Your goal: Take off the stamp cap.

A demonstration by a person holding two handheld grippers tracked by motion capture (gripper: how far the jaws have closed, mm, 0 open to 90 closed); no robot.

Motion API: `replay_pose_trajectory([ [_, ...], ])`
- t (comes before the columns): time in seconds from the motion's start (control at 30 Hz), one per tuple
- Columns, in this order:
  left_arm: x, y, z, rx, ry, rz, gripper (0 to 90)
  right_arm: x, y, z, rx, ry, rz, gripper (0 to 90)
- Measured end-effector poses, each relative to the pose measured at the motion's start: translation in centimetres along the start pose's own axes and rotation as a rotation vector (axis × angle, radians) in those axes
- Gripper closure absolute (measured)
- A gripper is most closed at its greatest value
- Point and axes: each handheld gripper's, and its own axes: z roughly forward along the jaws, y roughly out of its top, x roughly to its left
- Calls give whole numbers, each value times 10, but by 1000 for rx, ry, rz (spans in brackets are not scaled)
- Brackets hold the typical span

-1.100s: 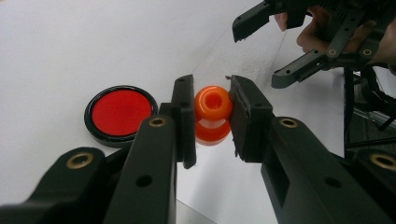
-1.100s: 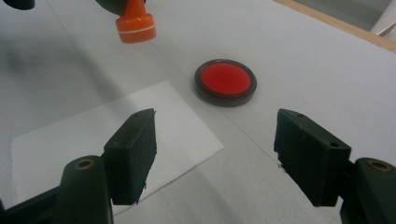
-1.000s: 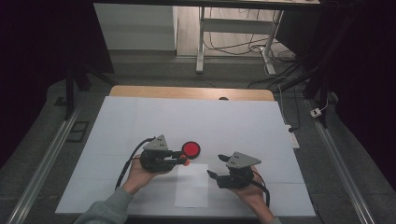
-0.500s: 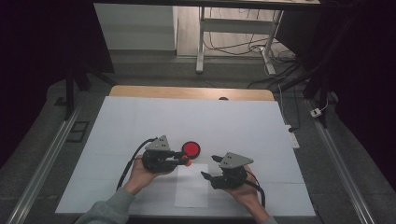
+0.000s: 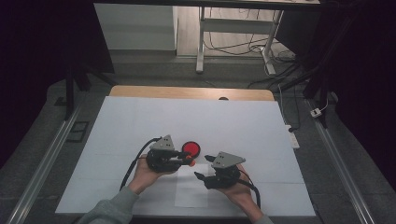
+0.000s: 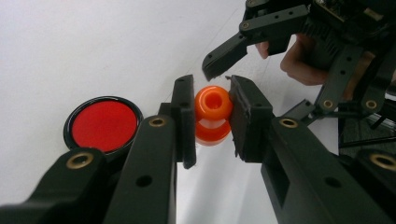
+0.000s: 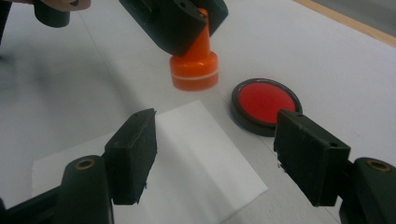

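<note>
On a white table (image 5: 140, 121), a sheet of paper (image 7: 196, 154) lies beside a red ink pad (image 7: 265, 102). The left gripper (image 6: 212, 114) clamps an orange stamp (image 6: 213, 112) above them; the right gripper (image 7: 215, 154) gapes empty. Risk: a tilted stamp could smear or slip.

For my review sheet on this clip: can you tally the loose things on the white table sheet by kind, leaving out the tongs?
Orange stamps: 1, the orange stamp, clamped in the left tongs
Red ink pads: 1, the round red ink pad
Paper slips: 1, the white paper slip, below the open right tongs
Total: 3
</note>
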Motion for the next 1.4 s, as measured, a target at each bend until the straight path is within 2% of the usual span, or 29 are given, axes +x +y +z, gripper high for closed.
replay_pose_trajectory([
  [0.37, -1, 0, 1, 3, -2, 1, 723, 6, 5, 10, -4, 2, -10, 320],
  [1.17, -2, 0, 3, 8, -6, 3, 723, 12, 8, 18, 3, -4, -27, 448],
  [1.4, -2, 0, 4, 14, -9, 6, 723, 12, 9, 20, 10, 0, -18, 497],
])
